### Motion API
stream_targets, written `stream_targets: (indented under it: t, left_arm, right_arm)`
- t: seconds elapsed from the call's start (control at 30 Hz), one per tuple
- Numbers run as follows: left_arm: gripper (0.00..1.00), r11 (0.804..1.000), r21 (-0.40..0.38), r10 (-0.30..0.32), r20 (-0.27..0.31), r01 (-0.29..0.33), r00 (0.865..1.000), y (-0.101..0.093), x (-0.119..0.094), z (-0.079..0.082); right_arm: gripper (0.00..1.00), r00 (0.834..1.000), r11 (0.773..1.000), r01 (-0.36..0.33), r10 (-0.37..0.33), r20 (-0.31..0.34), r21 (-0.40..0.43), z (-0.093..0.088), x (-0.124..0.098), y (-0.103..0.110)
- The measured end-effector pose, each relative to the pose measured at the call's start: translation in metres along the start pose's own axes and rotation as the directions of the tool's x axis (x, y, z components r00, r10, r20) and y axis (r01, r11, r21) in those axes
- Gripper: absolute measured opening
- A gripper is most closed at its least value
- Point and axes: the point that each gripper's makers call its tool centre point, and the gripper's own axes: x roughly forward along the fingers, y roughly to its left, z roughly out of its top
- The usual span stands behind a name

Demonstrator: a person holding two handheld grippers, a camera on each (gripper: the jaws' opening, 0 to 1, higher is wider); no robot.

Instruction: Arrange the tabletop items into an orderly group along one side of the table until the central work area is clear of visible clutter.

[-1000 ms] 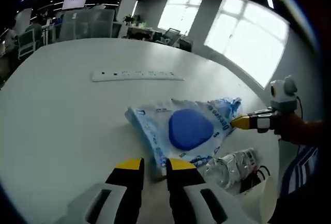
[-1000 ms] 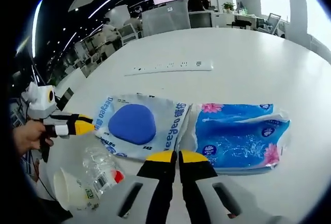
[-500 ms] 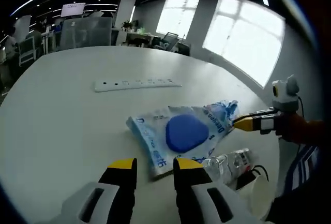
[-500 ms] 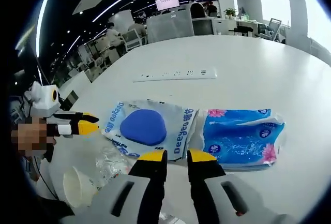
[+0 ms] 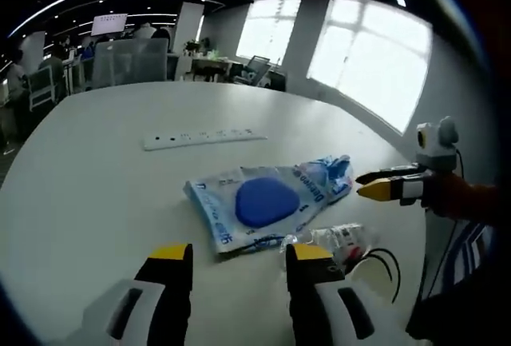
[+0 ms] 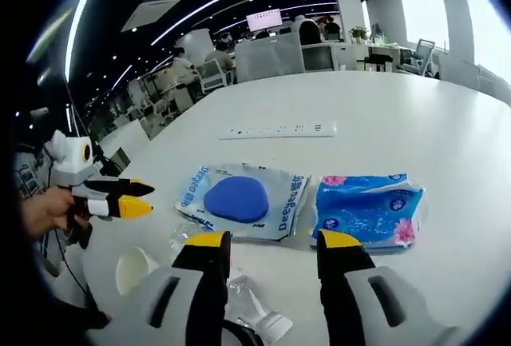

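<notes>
Both grippers hung spread apart, holding nothing, above a white table with two packets lying side by side.

The left gripper (image 5: 239, 262) and the right gripper (image 6: 271, 250) each had their yellow-tipped jaws released, well above the table (image 6: 415, 122). The white packet with a blue oval patch (image 6: 239, 200) read "Deeyeo" in blue along its edge in the right gripper view; in the left gripper view (image 5: 259, 202) that lettering was too small to read surely. Touching it lay the blue tissue pack with pink flowers (image 6: 367, 210), writing illegible. A crumpled clear plastic bottle (image 5: 335, 240) with a red-marked label lay near the packet at the table edge, beside a black cable (image 5: 383, 260). The right gripper view added a white paper cup (image 6: 136, 270). A white power strip (image 6: 279, 129) lay beyond, well apart.
</notes>
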Motion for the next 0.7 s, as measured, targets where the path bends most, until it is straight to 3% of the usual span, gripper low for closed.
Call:
stream_targets:
  t: [0.33, 0.57, 0.7]
  left_arm:
    - [0.59, 1.0, -0.015, 0.007, 0.014, -0.007, 1.0, -0.02, -0.032, -0.008]
    - [0.6, 1.0, 0.004, -0.013, 0.018, 0.013, 1.0, -0.038, -0.037, -0.016]
    - [0.6, 0.999, 0.022, -0.028, 0.006, 0.028, 1.0, -0.051, -0.038, -0.021]
  right_arm:
    - [0.64, 0.999, 0.998, 0.008, -0.005, 0.046, -0.063, -0.003, -0.03, 0.006]
    - [0.74, 0.996, 0.997, 0.016, -0.009, 0.091, -0.077, 0.0, -0.049, 0.003]
    - [0.84, 0.993, 0.991, 0.043, -0.028, 0.116, -0.128, 0.001, -0.06, 0.0]
